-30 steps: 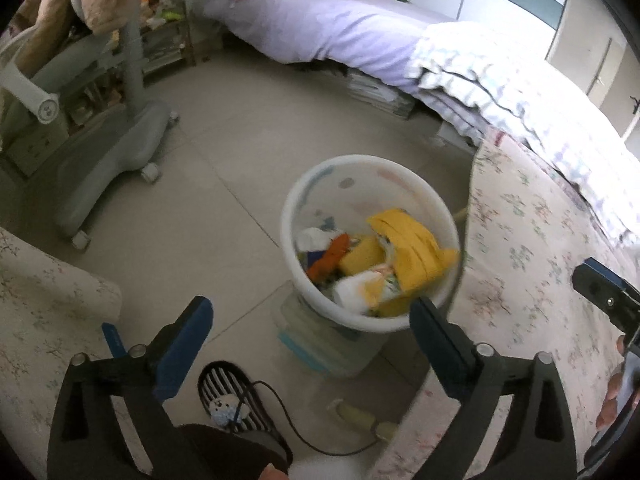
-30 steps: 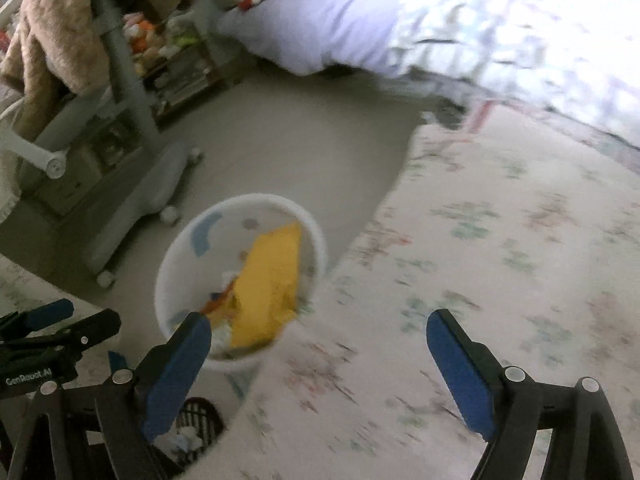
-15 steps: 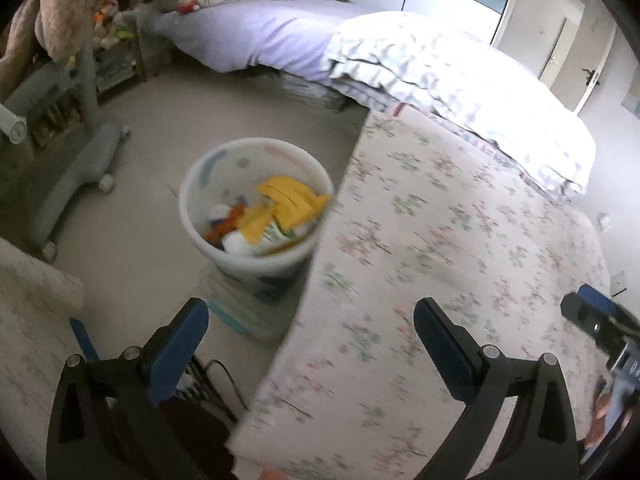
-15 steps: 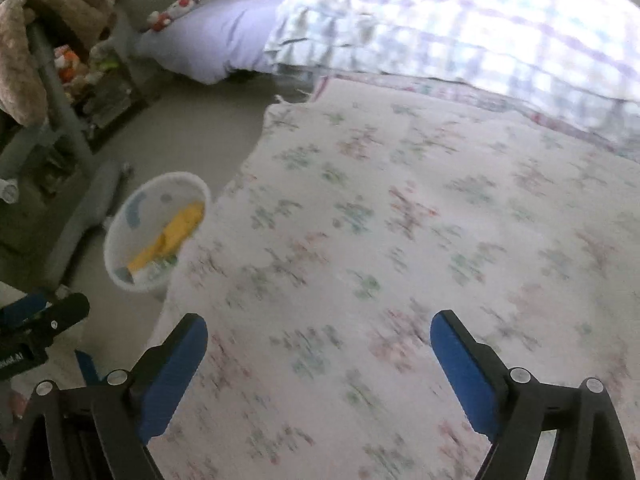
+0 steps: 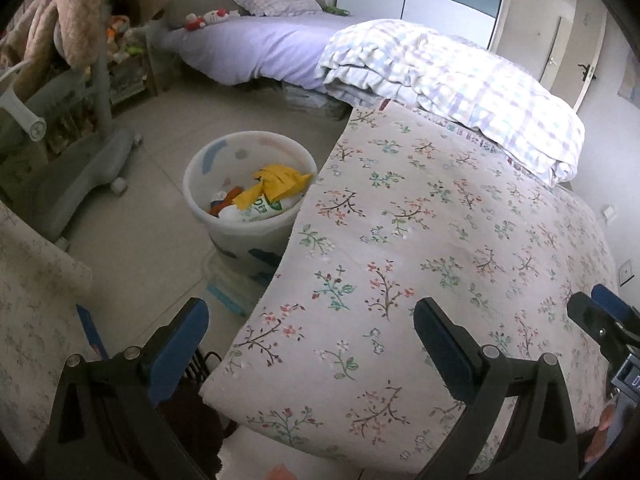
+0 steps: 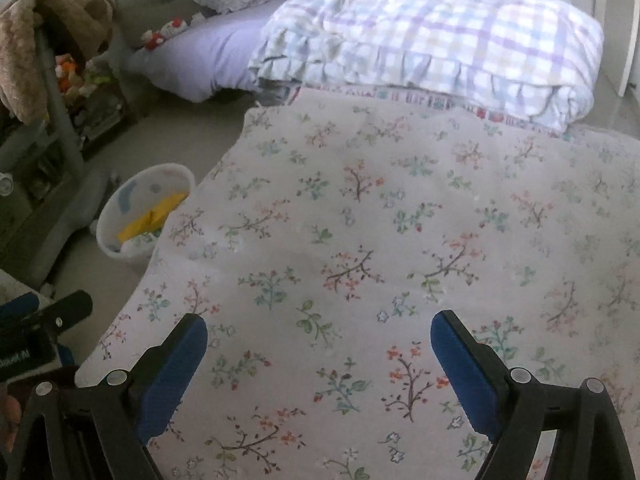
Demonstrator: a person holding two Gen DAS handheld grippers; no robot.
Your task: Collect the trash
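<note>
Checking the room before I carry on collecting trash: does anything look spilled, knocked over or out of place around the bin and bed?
Nothing stands out. The bin stands upright on the floor beside the floral bed, with the yellow wrapper and other trash inside it. No trash shows on the bedspread, and the folded quilt lies at its far end.

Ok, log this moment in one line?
left claw: open, empty | right claw: open, empty | both over floral bedspread | trash bin: on floor, holds trash

No legible text; green print on white packet point(image 5: 256, 210) in bin point(image 5: 208, 160), perhaps lettering.
</note>
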